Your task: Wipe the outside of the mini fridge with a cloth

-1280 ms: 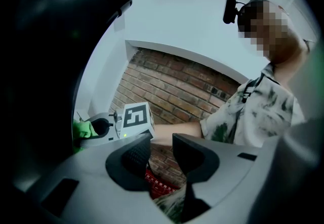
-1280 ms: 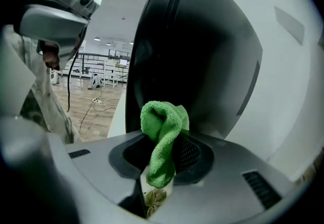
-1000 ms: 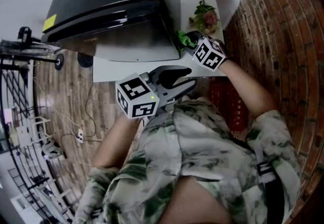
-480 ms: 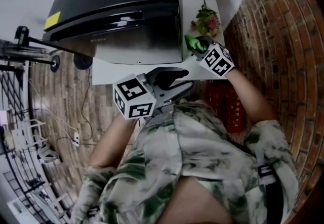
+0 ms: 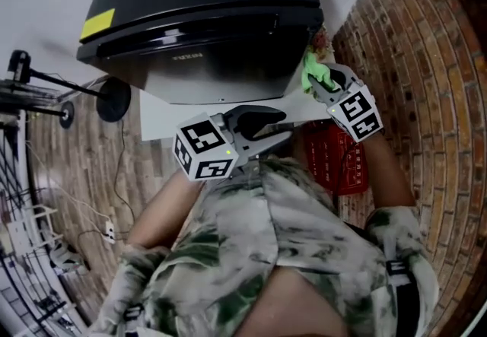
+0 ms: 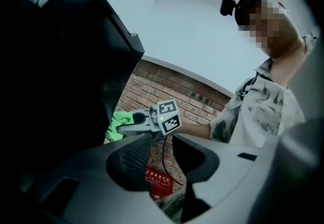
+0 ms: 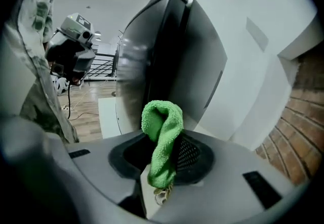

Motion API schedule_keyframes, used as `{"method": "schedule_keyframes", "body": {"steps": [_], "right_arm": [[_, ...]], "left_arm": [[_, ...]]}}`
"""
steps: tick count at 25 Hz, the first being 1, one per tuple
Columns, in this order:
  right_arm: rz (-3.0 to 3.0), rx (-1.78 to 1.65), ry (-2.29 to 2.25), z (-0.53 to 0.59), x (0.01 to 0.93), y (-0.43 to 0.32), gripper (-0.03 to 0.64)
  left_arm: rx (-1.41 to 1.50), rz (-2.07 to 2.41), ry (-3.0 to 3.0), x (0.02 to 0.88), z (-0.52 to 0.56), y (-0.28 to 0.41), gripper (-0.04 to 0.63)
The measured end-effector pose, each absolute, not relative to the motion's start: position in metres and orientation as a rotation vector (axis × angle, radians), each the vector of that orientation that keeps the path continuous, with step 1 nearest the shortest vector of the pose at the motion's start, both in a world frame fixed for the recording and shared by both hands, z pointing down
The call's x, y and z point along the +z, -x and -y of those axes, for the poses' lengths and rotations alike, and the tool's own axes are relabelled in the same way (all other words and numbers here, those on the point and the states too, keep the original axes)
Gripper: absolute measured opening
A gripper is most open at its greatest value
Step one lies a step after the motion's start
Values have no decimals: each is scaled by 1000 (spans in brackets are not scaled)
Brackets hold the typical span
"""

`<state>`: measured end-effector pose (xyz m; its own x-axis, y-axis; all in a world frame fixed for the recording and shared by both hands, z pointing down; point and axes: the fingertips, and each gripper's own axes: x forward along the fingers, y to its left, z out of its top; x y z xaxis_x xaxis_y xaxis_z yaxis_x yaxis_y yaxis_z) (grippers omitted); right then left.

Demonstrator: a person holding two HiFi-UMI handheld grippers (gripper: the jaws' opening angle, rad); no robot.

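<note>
- R gripper (image 5: pixel 318 83): jaws clamped on the green cloth (image 5: pixel 310 69). The cloth is folded over and its hump sticks out past the jaw tips.
- Mini fridge (image 5: pixel 198 16): black, stands on a white bench (image 5: pixel 152 111), w/ a brick wall to its right.
- Key relation: seen from the R jaws, the fridge lies ahead & to the left. The cloth sits at the fridge's right front corner, touching or just beside it; can't tell which.
- The fridge's right side wall runs away from the jaws toward the back wall. Judged: the coming stroke means pressing the cloth left onto that wall, then running along it.
- L gripper (image 5: pixel 266 121): jaws apart, nothing between them. It's held low by the torso, in front of the fridge door & well apart from the cloth.
- R is the nearer hand & the only one w/ the cloth.
- Count: 1 fridge, 1 cloth, 2 grippers, 1 red crate (image 5: pixel 342 164) below the R arm.
</note>
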<state>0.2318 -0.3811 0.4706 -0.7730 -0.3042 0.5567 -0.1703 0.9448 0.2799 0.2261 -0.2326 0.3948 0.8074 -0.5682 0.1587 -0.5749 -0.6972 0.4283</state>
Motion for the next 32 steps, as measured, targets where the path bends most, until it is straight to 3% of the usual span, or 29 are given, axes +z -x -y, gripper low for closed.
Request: {"method": "schedule_keyframes", "body": {"steps": [11,32], "right_arm": [[2523,-292,-733,242,372,-175,112],[2670,-307,-558,100,394,-13,112]], "left_arm": [[78,696,-2585,399,103,-98,137],[122,824,-2525,416,-4,-2,137]]}}
